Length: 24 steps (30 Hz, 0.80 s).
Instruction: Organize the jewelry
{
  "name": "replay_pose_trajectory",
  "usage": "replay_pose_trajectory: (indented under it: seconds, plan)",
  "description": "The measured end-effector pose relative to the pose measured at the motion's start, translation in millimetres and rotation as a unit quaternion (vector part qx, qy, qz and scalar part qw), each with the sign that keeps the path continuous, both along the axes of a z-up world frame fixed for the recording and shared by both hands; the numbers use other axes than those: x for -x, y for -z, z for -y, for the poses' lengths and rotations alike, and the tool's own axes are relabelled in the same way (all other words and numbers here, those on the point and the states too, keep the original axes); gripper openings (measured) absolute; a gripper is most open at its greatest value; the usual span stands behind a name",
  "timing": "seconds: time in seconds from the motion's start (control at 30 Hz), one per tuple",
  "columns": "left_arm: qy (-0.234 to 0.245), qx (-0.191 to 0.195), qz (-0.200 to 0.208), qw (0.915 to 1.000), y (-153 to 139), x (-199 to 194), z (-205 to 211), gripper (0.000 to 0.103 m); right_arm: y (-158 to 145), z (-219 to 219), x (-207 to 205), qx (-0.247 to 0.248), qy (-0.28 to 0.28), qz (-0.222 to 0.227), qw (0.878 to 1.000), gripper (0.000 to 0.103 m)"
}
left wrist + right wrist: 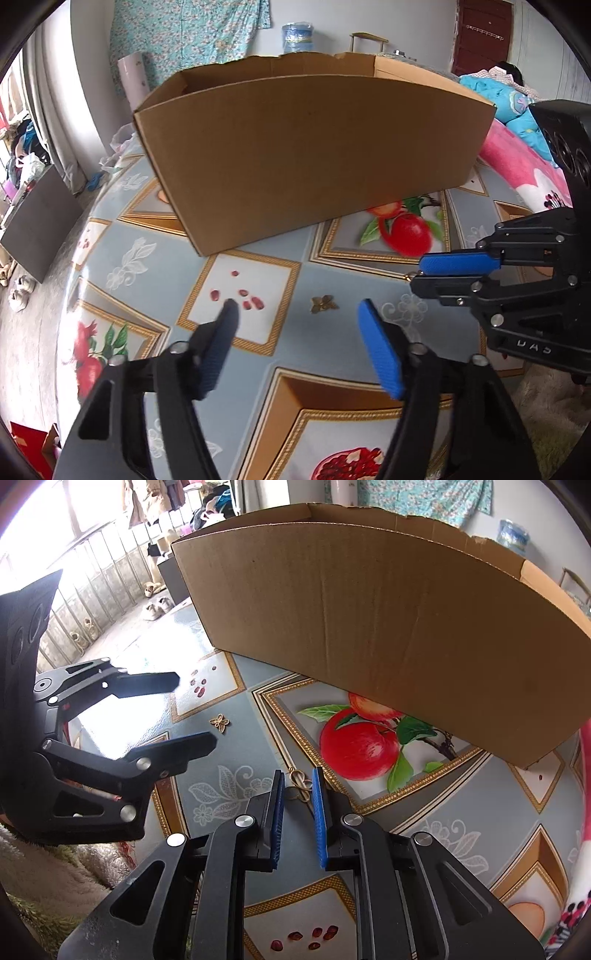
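An open cardboard box (314, 155) stands on a fruit-patterned tablecloth (461, 812), its interior hidden from both cameras. The left gripper (297, 314) hangs half open and empty over a gold butterfly charm (323, 303) lying on the cloth. The right gripper (298, 775), nearly closed, brackets a small gold clasp (300, 786); whether its pads pinch it is unclear.
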<state>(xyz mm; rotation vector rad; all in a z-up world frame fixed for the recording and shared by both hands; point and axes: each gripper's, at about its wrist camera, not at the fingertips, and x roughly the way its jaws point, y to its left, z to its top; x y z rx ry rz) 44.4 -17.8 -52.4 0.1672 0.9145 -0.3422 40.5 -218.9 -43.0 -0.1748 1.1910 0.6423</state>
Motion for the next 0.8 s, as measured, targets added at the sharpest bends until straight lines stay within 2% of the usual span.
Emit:
replay_pose_trajectory:
  seconds: [0.13,0.23,0.63,0.8]
  plan:
    - [0.014,0.012,-0.009,0.9998,3,-7,5,0.038,1,-4,3,-0.004,0.003,0.0,1.0,0.013]
    - [0.024,0.004,-0.014,0.9996,6,-6,15,0.026,1,-5,5,-0.007,0.004,-0.001,1.0,0.013]
    - [0.042,-0.027,-0.002,0.9988,10,-5,28,0.012,1,6,3,-0.015,0.001,-0.003,1.0,0.013]
    - [0.043,-0.026,-0.003,0.9987,12,-6,32,0.012,1,6,4,-0.016,0.002,-0.003,1.0,0.013]
